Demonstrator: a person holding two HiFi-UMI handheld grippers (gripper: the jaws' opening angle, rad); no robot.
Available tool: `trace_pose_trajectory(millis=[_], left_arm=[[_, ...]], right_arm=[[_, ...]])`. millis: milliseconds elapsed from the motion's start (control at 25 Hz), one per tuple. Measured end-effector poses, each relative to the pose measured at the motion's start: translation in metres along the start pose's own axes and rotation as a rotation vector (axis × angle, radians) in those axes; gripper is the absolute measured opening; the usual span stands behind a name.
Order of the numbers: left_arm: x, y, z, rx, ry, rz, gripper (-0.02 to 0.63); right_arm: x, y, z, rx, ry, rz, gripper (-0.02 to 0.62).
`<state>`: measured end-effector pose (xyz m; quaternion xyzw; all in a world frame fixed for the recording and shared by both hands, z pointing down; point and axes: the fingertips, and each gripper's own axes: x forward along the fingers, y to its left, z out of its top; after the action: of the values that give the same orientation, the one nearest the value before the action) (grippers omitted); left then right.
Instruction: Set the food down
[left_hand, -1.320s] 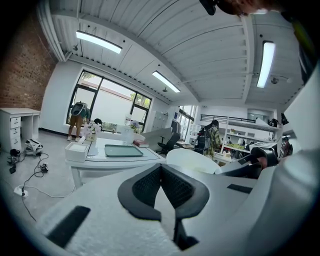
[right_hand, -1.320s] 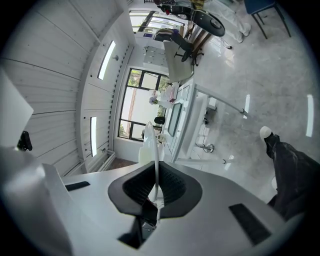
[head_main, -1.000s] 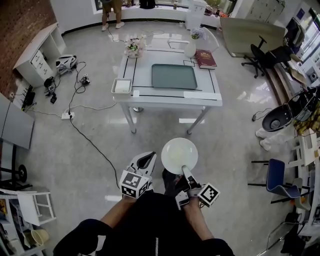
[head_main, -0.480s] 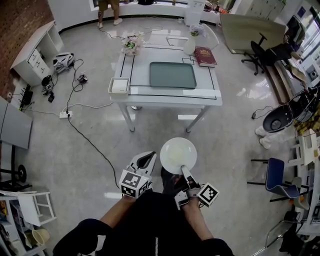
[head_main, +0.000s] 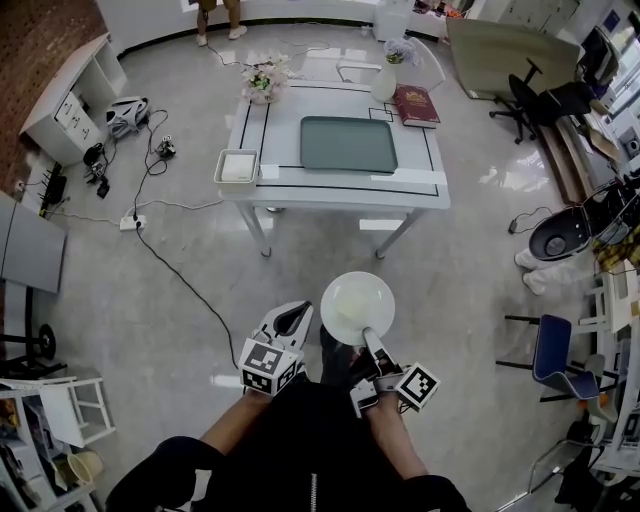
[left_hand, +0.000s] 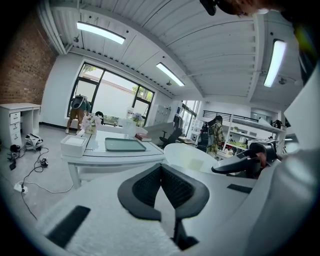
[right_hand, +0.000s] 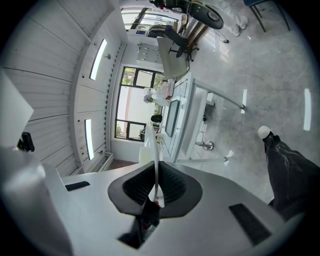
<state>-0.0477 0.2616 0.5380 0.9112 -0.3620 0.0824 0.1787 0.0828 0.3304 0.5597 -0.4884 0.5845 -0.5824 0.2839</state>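
Note:
A white plate (head_main: 357, 308) with a faint pale patch of food on it hangs level over the floor, in front of the person's body. My right gripper (head_main: 369, 338) is shut on its near rim. In the right gripper view the plate (right_hand: 153, 145) shows edge-on, running up from between the black pads of the right gripper (right_hand: 156, 172). My left gripper (head_main: 291, 314) hangs beside the plate at its left, shut on nothing. The left gripper view shows its tips (left_hand: 161, 166) meeting, and the plate (left_hand: 190, 157) just to the right.
A white table (head_main: 335, 188) stands ahead across bare floor. It carries a green tray (head_main: 349, 145), a small white box (head_main: 238, 167), a red book (head_main: 416, 105), flowers (head_main: 262, 80) and a white vase (head_main: 385, 83). Cables (head_main: 165, 250) trail at left; chairs (head_main: 555, 360) stand at right.
The view has shifted slightly relative to the table. Both grippers and the plate keep the same pose before the body.

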Motion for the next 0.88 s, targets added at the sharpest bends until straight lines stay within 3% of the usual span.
trace_pose_trajectory(millis=[520, 880], left_arm=[[0.029, 0.023, 0.005, -0.009, 0.016, 0.023, 0.006], [0.073, 0.038, 0.017, -0.005, 0.032, 0.027, 0.005]], right_arm=[[0.039, 0.000, 0.020, -0.001, 0.036, -0.005, 0.020], [0.074, -0.004, 0.057, 0.010, 0.039, -0.007, 0.020]])
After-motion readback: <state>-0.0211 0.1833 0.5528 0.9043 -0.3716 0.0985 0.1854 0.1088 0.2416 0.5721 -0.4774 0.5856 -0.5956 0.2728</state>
